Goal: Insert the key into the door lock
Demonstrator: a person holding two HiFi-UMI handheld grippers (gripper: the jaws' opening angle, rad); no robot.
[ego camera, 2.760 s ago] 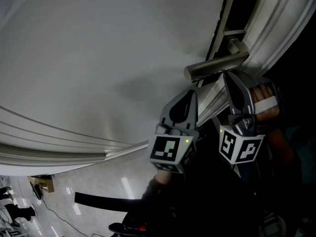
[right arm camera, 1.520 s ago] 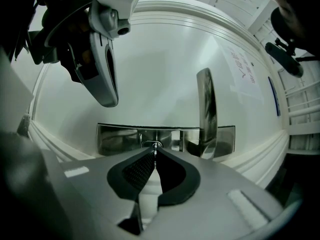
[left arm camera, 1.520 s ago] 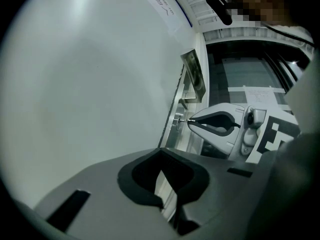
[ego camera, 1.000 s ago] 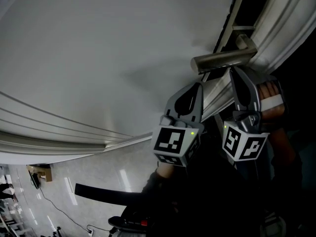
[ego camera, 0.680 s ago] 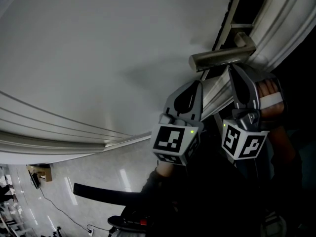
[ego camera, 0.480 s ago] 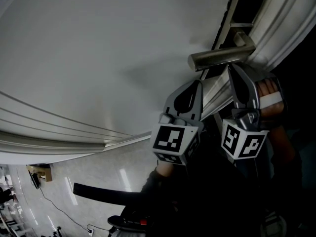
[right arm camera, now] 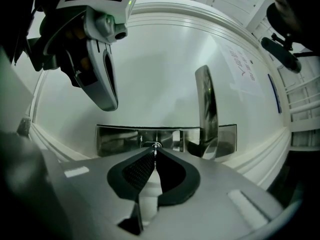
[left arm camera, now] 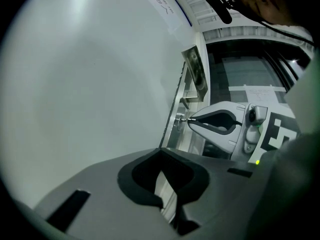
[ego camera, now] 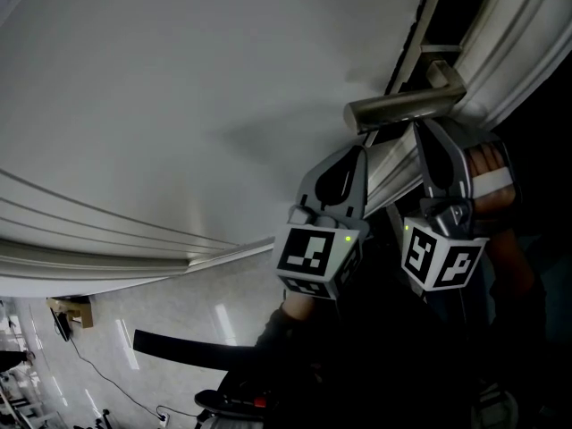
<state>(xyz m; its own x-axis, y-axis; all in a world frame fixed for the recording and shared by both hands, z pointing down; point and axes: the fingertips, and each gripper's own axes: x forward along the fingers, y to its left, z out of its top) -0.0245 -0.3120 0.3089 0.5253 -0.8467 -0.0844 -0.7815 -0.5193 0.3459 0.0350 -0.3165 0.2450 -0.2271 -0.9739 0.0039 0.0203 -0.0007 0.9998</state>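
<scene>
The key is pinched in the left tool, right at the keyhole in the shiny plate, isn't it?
No, the right tool pinches the key, right at the keyhole in the shiny plate. The right gripper view shows it.

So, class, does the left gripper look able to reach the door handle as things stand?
Probably yes. The door handle juts out just ahead of the left gripper, nothing between them. The right gripper, holding the key at the lock plate, sits beside that path, not across it.
</scene>
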